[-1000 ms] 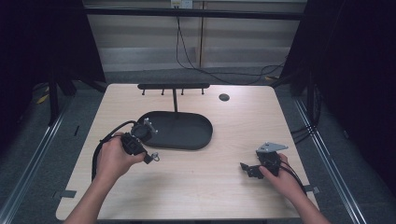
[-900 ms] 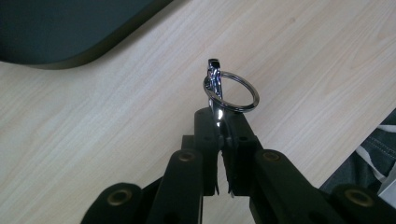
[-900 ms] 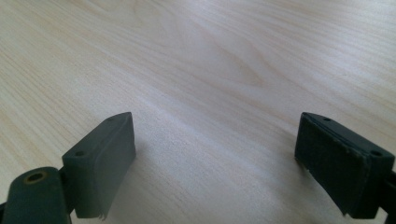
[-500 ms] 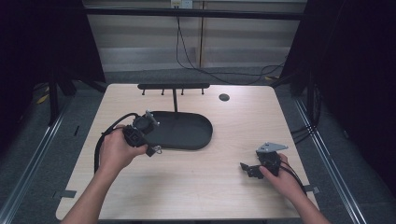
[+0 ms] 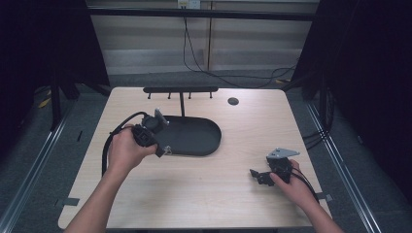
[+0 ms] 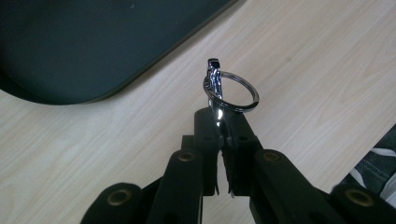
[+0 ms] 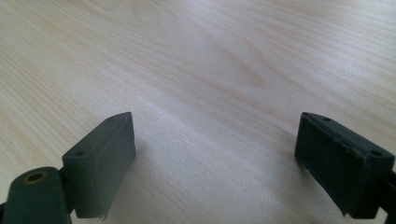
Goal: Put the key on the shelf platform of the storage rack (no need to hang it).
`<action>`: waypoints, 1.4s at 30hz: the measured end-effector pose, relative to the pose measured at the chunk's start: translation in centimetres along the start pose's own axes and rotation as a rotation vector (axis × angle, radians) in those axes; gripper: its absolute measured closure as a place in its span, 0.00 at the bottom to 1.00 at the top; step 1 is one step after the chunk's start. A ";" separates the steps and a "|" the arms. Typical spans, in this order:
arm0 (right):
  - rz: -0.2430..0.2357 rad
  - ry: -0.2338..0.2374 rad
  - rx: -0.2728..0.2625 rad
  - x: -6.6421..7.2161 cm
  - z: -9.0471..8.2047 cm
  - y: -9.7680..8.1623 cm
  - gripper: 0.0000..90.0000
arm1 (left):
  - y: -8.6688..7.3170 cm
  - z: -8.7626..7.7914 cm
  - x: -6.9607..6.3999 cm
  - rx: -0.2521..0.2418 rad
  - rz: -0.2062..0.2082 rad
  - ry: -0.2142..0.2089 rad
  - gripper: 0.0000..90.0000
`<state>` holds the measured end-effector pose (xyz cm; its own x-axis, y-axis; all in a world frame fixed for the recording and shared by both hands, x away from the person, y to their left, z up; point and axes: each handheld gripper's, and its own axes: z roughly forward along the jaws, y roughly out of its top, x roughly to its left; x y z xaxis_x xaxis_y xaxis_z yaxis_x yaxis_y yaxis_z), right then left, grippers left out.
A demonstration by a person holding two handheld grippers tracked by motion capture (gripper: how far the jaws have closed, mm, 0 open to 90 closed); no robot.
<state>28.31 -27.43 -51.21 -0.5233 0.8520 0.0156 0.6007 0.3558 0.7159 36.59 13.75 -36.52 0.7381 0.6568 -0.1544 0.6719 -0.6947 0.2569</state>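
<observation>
Pinching the key ring [image 6: 229, 91] by its clip, just off the near left edge of the dark oval tray [image 5: 194, 136], the left gripper [image 6: 219, 122] needed steady pressure, while the right gripper [image 7: 212, 163] sat wide apart, empty, on the table [image 5: 233, 194].

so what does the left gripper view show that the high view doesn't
Left gripper view: the shut left claw pinches a metal clip with a key ring standing up from the tips, over bare wood beside the black base's edge. High view: the whole table, the stand's hook bar, a round black disc, and the right claw resting at the near right. Both: left claw, keys, black base, wood.
</observation>
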 end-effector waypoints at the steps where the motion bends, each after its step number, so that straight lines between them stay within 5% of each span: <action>1: -0.001 0.000 0.000 0.0 0.0 0.0 0.13 | 0.2 0.1 0.1 -0.001 -0.004 -0.004 0.95; 42: -0.007 0.003 0.000 0.0 0.0 0.0 0.13 | 4.2 2.0 2.0 -0.036 -0.066 0.018 0.95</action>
<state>28.31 -27.45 -51.22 -0.5297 0.8481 0.0126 0.5970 0.3623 0.7158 41.05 11.54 -37.65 0.6908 0.7062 -0.1553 0.7162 -0.6388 0.2812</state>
